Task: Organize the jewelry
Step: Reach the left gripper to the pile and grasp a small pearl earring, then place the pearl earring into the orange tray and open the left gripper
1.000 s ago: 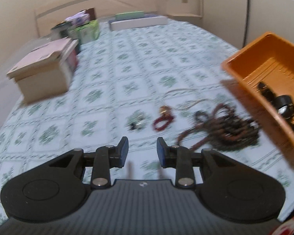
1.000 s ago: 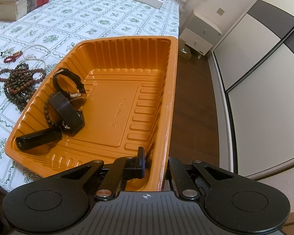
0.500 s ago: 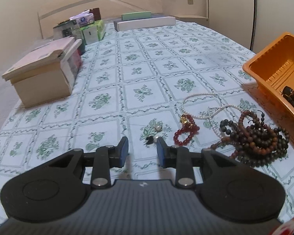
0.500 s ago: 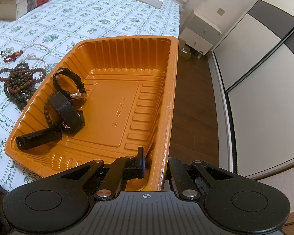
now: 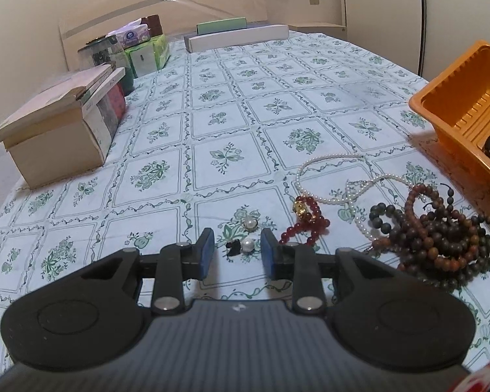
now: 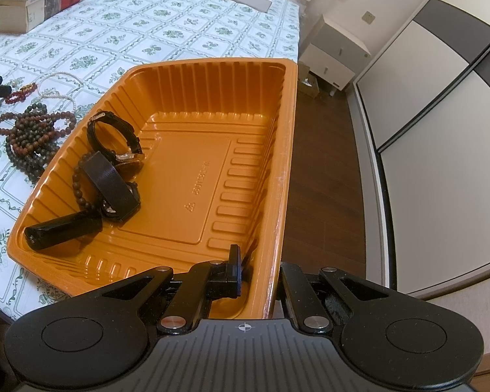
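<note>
On the flowered tablecloth lie two pearl earrings (image 5: 247,245) with a small black piece (image 5: 233,249). My left gripper (image 5: 236,250) is open, low over the cloth, with one finger on each side of them; its pads do not touch them. To their right are a red bead bracelet (image 5: 307,220), a pearl necklace (image 5: 330,176) and a pile of dark wooden beads (image 5: 441,238). My right gripper (image 6: 261,268) is shut on the near right rim of the orange tray (image 6: 287,130). The tray holds a black watch (image 6: 114,137), a second watch with a wide band (image 6: 111,183), a bead bracelet (image 6: 78,192) and a black cylinder (image 6: 62,230).
Stacked boxes and books (image 5: 58,124) stand at the left. Tissue packs (image 5: 147,52), a jar (image 5: 98,52) and a long white box (image 5: 238,37) sit at the far end. The tray overhangs the table's right edge, above wooden floor (image 6: 323,163) with a white nightstand (image 6: 336,52).
My left gripper has swung left and sunk toward the cloth; the pearl earrings, formerly ahead of it, now lie between its fingers. The right gripper and tray have not moved.
</note>
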The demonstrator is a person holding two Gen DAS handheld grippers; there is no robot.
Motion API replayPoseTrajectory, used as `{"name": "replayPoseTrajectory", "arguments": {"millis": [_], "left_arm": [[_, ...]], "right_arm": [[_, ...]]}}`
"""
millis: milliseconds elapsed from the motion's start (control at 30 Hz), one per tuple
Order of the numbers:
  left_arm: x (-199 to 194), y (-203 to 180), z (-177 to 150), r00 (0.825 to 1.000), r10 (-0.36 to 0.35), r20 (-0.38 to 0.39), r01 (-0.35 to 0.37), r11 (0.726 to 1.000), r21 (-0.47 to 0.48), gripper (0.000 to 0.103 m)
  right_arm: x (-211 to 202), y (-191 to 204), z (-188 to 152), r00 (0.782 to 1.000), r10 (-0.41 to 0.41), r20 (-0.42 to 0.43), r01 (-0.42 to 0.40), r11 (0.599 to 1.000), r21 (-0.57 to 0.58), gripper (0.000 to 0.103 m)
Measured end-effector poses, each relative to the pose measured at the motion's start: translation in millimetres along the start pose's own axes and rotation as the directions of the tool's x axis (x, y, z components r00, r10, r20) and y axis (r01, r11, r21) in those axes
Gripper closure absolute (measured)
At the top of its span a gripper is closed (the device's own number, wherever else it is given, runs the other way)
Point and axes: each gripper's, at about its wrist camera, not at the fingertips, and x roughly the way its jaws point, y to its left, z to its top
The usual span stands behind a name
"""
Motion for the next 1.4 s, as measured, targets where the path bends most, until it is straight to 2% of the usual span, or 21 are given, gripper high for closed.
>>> {"name": "replayPoseTrajectory", "arguments": {"millis": [67,333,533,667,767,867,967,1167,1400], "left_arm": [[0.1,0.3,0.5,1.0,-0.012,-0.007,0.012,1.0,-0.006,0.086],[-26.1,-4.3,2.2,1.0,-0.009,0.023,0.01,1.0,-0.03,0.087],[-55.8,-29.0,12.6,0.995,-0.087,0.059,0.087,0.996,-0.011,0.087],[-79.2,-62.4,21.1,0.976,-0.196,0.097,0.194,0.98,0.029,0.087],[-95.5,-92.3,27.5,0.944,-0.31,0.112,0.304,0.95,0.067,0.087],[-105.7,-121.4,31.3,0.912,-0.394,0.114,0.383,0.918,0.107,0.087],[-110.8,-146.6,32.3,0.89,-0.442,0.109,0.426,0.893,0.147,0.087],[-110.8,-174.3,30.1,0.867,-0.49,0.087,0.469,0.863,0.187,0.087],[-106.4,-185.9,28.5,0.86,-0.506,0.069,0.484,0.851,0.203,0.087]], "right_arm": [[0.0,-0.4,-0.3,1.0,0.0,0.0,0.0,1.0,0.0,0.098],[0.1,-0.7,0.1,1.0,0.0,-0.001,0.0,1.0,0.002,0.098],[0.1,-0.8,0.2,1.0,0.0,0.0,0.0,1.0,0.002,0.098],[0.2,-1.9,0.3,1.0,0.0,-0.001,0.0,1.0,0.006,0.098],[0.1,-2.6,0.6,1.0,0.001,0.0,-0.001,1.0,0.006,0.098],[0.1,-2.5,1.0,1.0,0.001,0.0,-0.001,1.0,0.006,0.098],[0.1,-3.3,1.0,1.0,0.001,0.0,-0.001,1.0,0.006,0.098],[0.3,-3.5,1.3,1.0,0.002,0.001,-0.002,1.0,0.006,0.098],[0.3,-3.1,1.5,1.0,0.002,0.001,-0.002,1.0,0.006,0.098]]}}
